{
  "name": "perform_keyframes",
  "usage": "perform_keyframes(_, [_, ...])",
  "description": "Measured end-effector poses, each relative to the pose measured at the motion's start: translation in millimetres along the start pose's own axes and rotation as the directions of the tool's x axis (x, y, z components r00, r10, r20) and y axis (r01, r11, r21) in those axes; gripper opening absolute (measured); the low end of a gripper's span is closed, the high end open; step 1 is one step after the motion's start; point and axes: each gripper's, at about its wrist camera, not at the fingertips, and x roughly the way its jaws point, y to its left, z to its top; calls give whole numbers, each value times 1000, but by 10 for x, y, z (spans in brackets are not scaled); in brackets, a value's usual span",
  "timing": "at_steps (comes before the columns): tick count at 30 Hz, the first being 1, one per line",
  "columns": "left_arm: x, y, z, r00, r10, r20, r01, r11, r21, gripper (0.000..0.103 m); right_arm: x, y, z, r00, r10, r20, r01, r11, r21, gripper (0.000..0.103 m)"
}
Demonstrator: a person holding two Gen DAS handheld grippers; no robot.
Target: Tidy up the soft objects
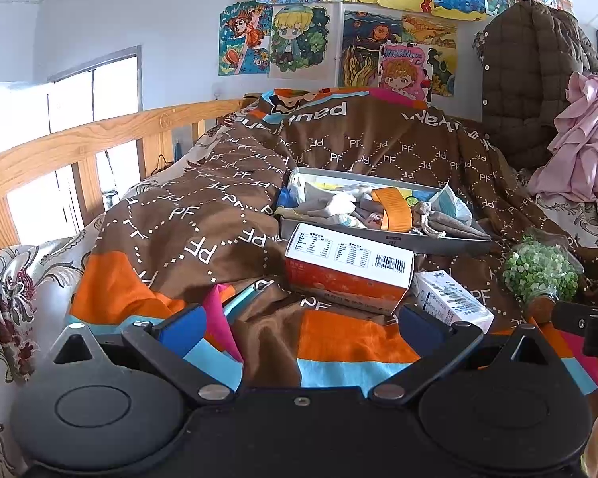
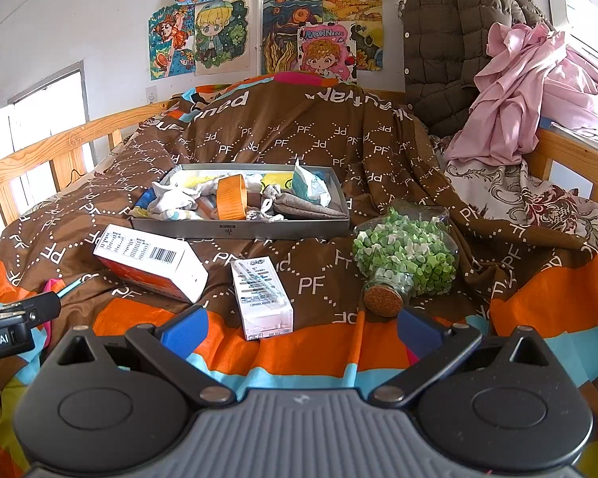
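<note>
A shallow grey tray (image 2: 239,231) (image 1: 378,237) sits mid-bed on the brown bedspread. It holds white socks (image 2: 171,199) (image 1: 335,203), an orange band (image 2: 231,197) (image 1: 394,207), a grey cloth pouch (image 2: 303,205) (image 1: 446,223) and a tissue pack (image 2: 311,185) (image 1: 450,203). My left gripper (image 1: 303,328) is open and empty, low over the bedspread, short of a white-and-orange box (image 1: 347,263). My right gripper (image 2: 302,330) is open and empty too, just behind a small white carton (image 2: 261,294).
A corked glass bottle of green paper bits (image 2: 406,255) (image 1: 538,271) lies right of the carton. A teal pen (image 1: 241,298) pokes from the folds. Wooden rails (image 1: 59,143) edge the bed. A pink cloth (image 2: 518,91) and brown quilted coat (image 2: 450,40) pile at the back right.
</note>
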Motion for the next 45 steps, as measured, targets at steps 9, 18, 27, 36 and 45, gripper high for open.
perform_keyframes(9, [5,-1,-3,1000,0,-3,0,1000,1,102,1,1,0,1000,0,0,0,1000,0,103])
perform_keyframes(18, [6,-1,-4,1000,-1,-4,1,1000,1,102,0,0,-1,1000,1,-1,-1,1000,0,103])
perform_keyframes(27, [17,-9,-15,1000,-2,-11,2,1000,4,102,2,1,1,1000,1,-2,-1,1000,0,103])
perform_keyframes(36, [20,-7,-14,1000,-2,-12,2,1000,4,102,2,1,1,1000,0,-2,0,1000,0,103])
perform_keyframes(45, [15,-12,-12,1000,-2,-13,2,1000,5,102,4,3,1,1000,0,-2,0,1000,0,103])
